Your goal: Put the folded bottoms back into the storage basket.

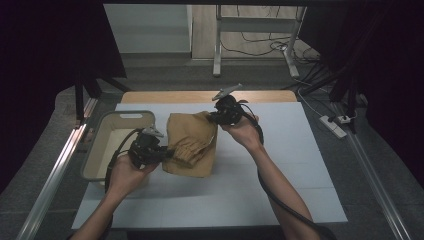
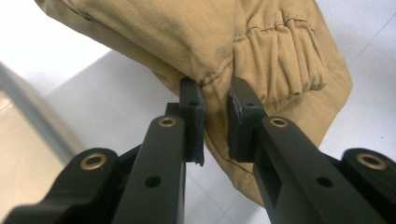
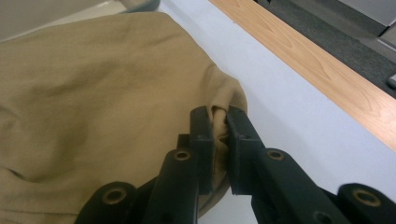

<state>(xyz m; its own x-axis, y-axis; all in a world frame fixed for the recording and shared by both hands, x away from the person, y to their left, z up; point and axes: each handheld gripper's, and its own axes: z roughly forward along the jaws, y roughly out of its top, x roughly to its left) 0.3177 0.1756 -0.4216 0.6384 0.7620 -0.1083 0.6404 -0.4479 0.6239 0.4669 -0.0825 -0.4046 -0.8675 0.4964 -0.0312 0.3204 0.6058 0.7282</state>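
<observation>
On the white table top lay a folded tan garment, near the middle and a little to the left, with a gathered, elasticated band showing along its near edge. Just to its left stood a pale rectangular basket, its rim grey and its inside light. The left gripper, held in the person's left hand, met the garment at its left edge; in the left gripper view the left gripper had its two black jaws drawn close together on a fold of the tan garment beside the gathered band, the cloth pinched between the pads. The right gripper, held in the right hand, reached the garment's far right corner. In the right gripper view the right gripper stood with its jaws narrow, clamped on a bunched corner of the tan garment, the fabric puckered up between them. Beyond that corner ran the white surface and then a strip of wooden table edge. Black cables trailed back from both grippers along the forearms toward the near side of the table. Past the far edge of the table, a grey floor and the legs of a metal frame were visible.
</observation>
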